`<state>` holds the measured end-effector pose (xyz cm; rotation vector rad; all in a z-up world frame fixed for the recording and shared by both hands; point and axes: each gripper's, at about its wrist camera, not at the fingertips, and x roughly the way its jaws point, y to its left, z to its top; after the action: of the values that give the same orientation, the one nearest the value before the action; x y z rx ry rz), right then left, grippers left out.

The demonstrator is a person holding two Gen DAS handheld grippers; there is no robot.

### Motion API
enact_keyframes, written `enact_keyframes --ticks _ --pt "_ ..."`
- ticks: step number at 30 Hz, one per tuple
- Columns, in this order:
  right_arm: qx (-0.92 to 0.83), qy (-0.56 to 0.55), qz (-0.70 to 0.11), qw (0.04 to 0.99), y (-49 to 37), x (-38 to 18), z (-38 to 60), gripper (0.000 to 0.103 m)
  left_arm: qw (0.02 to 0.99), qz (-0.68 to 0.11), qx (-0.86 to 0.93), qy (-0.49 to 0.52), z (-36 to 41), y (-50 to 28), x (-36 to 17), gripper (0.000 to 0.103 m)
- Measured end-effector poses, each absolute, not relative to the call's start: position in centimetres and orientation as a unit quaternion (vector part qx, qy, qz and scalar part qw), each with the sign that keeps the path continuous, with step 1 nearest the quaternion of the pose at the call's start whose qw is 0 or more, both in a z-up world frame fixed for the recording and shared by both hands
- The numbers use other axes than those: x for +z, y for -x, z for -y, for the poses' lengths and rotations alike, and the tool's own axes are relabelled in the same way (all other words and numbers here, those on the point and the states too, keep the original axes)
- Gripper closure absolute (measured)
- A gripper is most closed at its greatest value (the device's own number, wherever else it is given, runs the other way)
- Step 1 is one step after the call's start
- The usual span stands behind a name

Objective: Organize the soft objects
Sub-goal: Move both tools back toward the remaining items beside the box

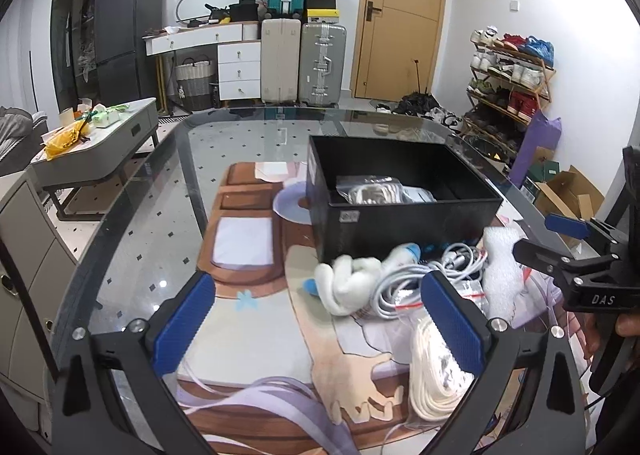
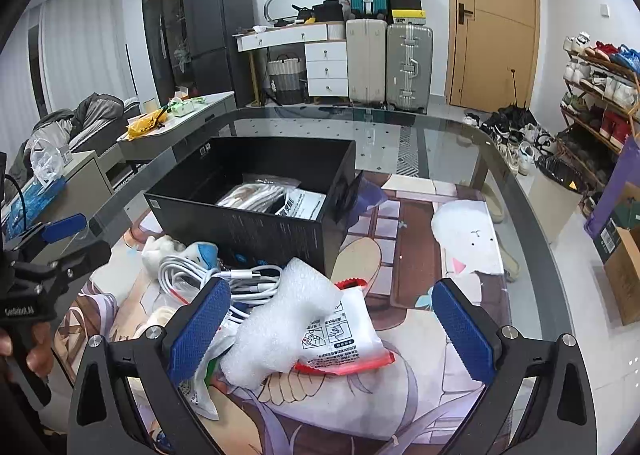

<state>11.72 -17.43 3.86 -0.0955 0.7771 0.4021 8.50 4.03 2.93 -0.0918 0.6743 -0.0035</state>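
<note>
left gripper (image 1: pixel 320 325): your jaws stand wide apart with nothing between them; they hang over the printed mat (image 1: pixel 256 339), the right blue pad just above the bagged white rope (image 1: pixel 430 379)
right gripper (image 2: pixel 330 329): your jaws are also spread wide and hold nothing; the foam sheet (image 2: pixel 280 319) and the white pouch with red edges (image 2: pixel 340 339) lie between and below the pads, though you cannot tell whether either pad touches them
black box (image 1: pixel 400 191): stands on the mat in front of you, open at the top; a clear bag of white cord (image 1: pixel 374 191) and a printed paper (image 2: pixel 300 205) already lie inside
pile: heaped on the mat against the near wall of the box; white plush toy (image 1: pixel 348 283) on the left side, coiled white cable (image 2: pixel 200 275) beside it, a small white and blue thing (image 1: pixel 404 253) just behind the cable, foam sheet on the right side
white rope: in a clear bag at the near edge of the pile, closest to your left gripper
table (image 2: pixel 460 143): glass top with a dark rim; the mat covers its near part
room: suitcases (image 2: pixel 390 63), a wooden door (image 2: pixel 492 19) and a shoe rack (image 2: pixel 600 95) stand well behind the table
</note>
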Motion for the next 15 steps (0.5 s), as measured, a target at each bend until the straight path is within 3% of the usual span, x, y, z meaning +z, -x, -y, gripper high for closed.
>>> enact_keyframes --ticks 15 --pt "0.178 0.08 -0.414 0.889 -12.3 1.1 16.4 0.001 0.936 -0.35 -0.013 0.03 -2.2 -8.5 1.3 0.0"
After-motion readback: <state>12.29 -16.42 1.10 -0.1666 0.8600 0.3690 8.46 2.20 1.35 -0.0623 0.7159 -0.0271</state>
